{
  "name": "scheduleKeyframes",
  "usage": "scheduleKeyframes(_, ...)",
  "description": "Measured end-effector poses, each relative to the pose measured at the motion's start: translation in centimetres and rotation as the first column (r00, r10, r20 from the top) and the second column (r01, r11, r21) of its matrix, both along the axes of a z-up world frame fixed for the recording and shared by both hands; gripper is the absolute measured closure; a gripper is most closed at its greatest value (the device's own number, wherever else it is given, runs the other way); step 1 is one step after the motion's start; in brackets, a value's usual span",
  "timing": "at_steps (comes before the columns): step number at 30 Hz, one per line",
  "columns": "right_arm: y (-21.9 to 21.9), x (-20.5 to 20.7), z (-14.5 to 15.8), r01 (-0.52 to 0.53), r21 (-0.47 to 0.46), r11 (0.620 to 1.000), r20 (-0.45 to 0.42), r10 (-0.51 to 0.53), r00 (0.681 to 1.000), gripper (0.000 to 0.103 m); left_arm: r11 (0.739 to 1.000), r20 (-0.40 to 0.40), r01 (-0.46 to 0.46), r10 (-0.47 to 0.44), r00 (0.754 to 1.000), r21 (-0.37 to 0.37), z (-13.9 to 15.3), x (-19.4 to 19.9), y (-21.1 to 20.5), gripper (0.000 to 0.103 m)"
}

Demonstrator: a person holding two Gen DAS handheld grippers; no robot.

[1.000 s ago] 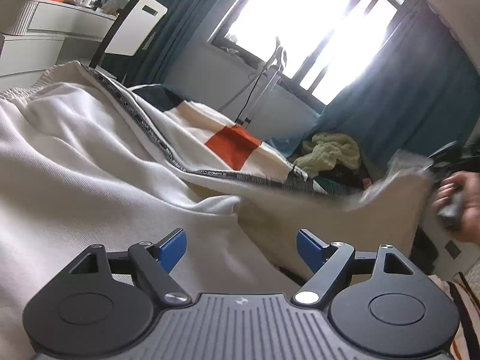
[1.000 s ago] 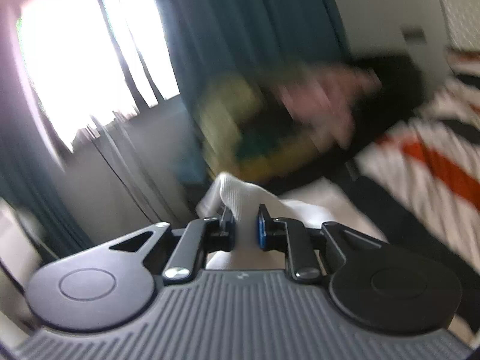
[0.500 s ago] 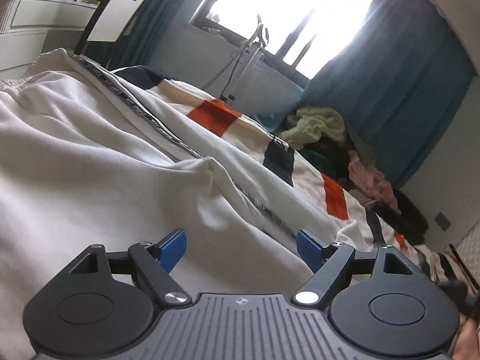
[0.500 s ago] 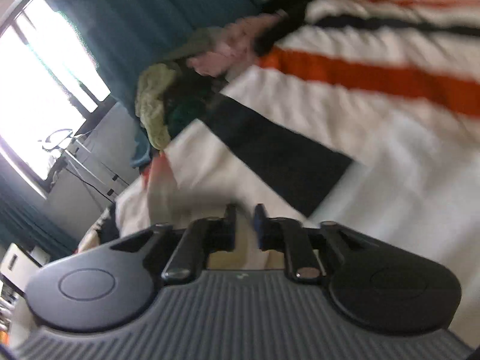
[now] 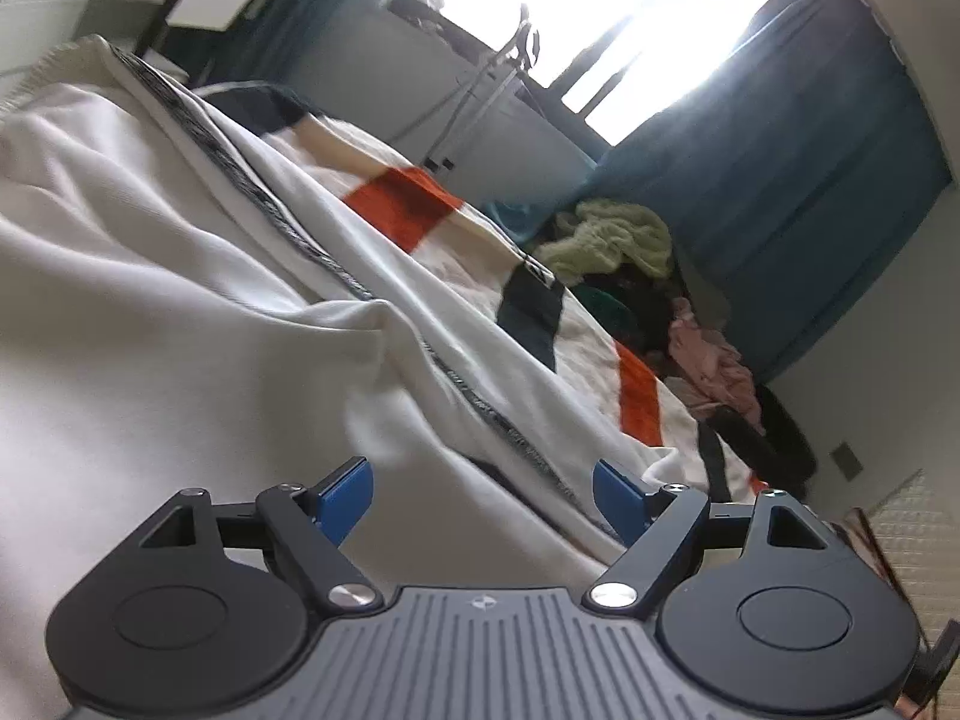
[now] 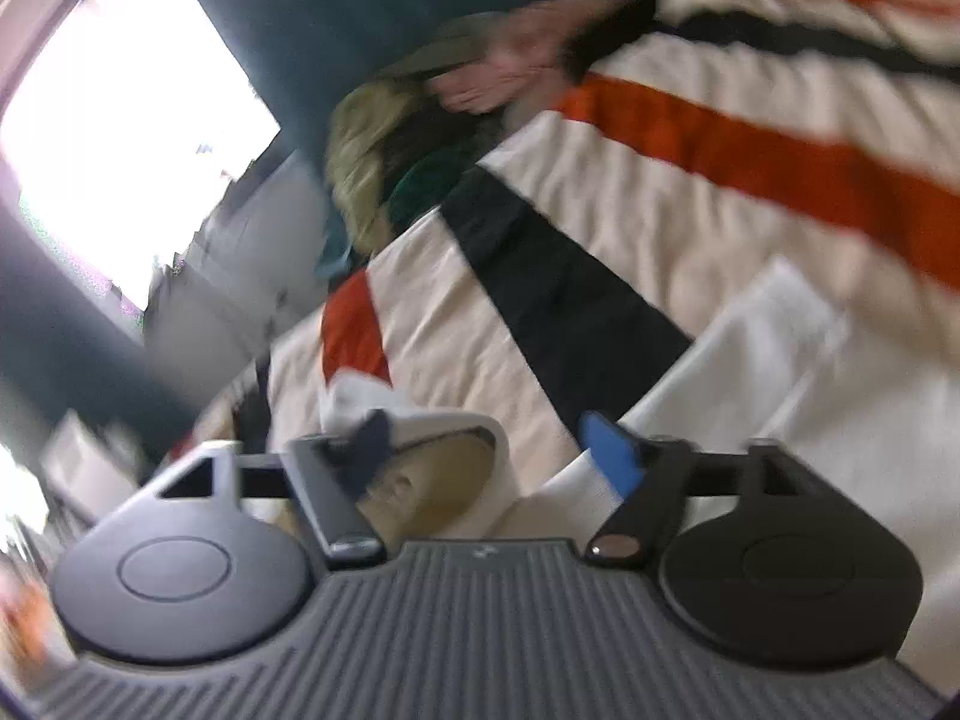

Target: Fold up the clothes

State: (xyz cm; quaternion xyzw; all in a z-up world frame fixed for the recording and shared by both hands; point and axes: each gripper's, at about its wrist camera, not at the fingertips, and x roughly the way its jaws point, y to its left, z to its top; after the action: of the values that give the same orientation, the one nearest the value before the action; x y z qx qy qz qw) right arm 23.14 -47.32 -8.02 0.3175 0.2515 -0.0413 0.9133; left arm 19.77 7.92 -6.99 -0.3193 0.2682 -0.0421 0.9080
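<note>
Both fingers (image 6: pixel 618 459) apparently off garment (image 5: pixel 150 300)

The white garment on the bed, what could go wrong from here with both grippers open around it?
1. The right gripper has just been opening; the white garment's folded edge lies loose between its jaws and may spring back or snag on a finger as it pulls away.
2. The left gripper is open over a bunched ridge; closing there could pinch several layers and crease the fold.
</note>
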Motion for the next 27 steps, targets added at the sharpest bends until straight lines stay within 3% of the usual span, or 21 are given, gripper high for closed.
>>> scheduleKeyframes(3, 1.5, 0.4, 0.1, -0.117, -0.209, 0.971, -0.003, 0.119, 0.993, 0.025, 0.999, -0.013, 0.041, -0.04, 0.999, 0.021, -0.3, 2.2, -0.2, 0.021)
scheduleKeyframes(6, 4.2, 1.3, -0.4, -0.207, -0.396, 0.895, -0.026, 0.214, 0.976, 0.027, 0.994, -0.014, 0.065, -0.064, 0.998, 0.088, -0.7, 3.6, -1.0, 0.021)
scheduleKeyframes(8, 6.0, 2.3, -0.7, -0.218, -0.513, 0.83, -0.026, 0.239, 0.971, 0.028, 0.99, -0.016, 0.071, -0.069, 0.997, 0.121, -1.1, 3.8, -1.6, 0.021)
scheduleKeyframes(10, 7.0, 3.3, -0.8, -0.174, -0.577, 0.798, 0.01, 0.221, 0.975, 0.028, 0.989, -0.015, 0.074, -0.073, 0.997, 0.13, -1.2, 3.7, -1.9, 0.021)
scheduleKeyframes(12, 7.3, 4.6, -0.7, -0.127, -0.59, 0.797, 0.044, 0.189, 0.981, 0.028, 0.987, -0.004, 0.08, -0.08, 0.997, 0.141, -1.1, 3.5, -2.3, 0.021)
scheduleKeyframes(15, 6.9, 5.9, -0.7, -0.108, -0.518, 0.849, 0.087, 0.177, 0.98, 0.034, 0.98, 0.024, 0.088, -0.094, 0.995, 0.177, -0.7, 3.3, -2.8, 0.021)
scheduleKeyframes(17, 7.0, 6.4, -0.7, -0.103, -0.485, 0.868, 0.1, 0.172, 0.98, 0.052, 0.98, 0.03, 0.097, -0.104, 0.994, 0.175, -0.7, 3.2, -2.9, 0.021)
scheduleKeyframes(18, 7.2, 6.4, -0.7, -0.104, -0.479, 0.872, 0.098, 0.171, 0.98, 0.073, 0.982, 0.025, 0.097, -0.103, 0.994, 0.159, -0.8, 3.2, -2.8, 0.021)
scheduleKeyframes(19, 7.4, 6.5, -0.8, -0.105, -0.472, 0.875, 0.096, 0.17, 0.981, 0.086, 0.985, 0.02, 0.098, -0.102, 0.995, 0.144, -0.8, 3.2, -2.7, 0.021)
scheduleKeyframes(24, 8.2, 4.1, 1.3, -0.056, -0.488, 0.871, 0.169, 0.157, 0.973, 0.093, 0.992, 0.028, 0.08, -0.083, 0.996, 0.102, -0.3, 2.3, -2.0, 0.021)
scheduleKeyframes(27, 7.0, 0.6, 4.3, 0.044, -0.382, 0.923, 0.293, 0.075, 0.953, 0.094, 0.995, 0.047, 0.065, -0.068, 0.997, 0.079, 0.3, 1.1, -1.6, 0.021)
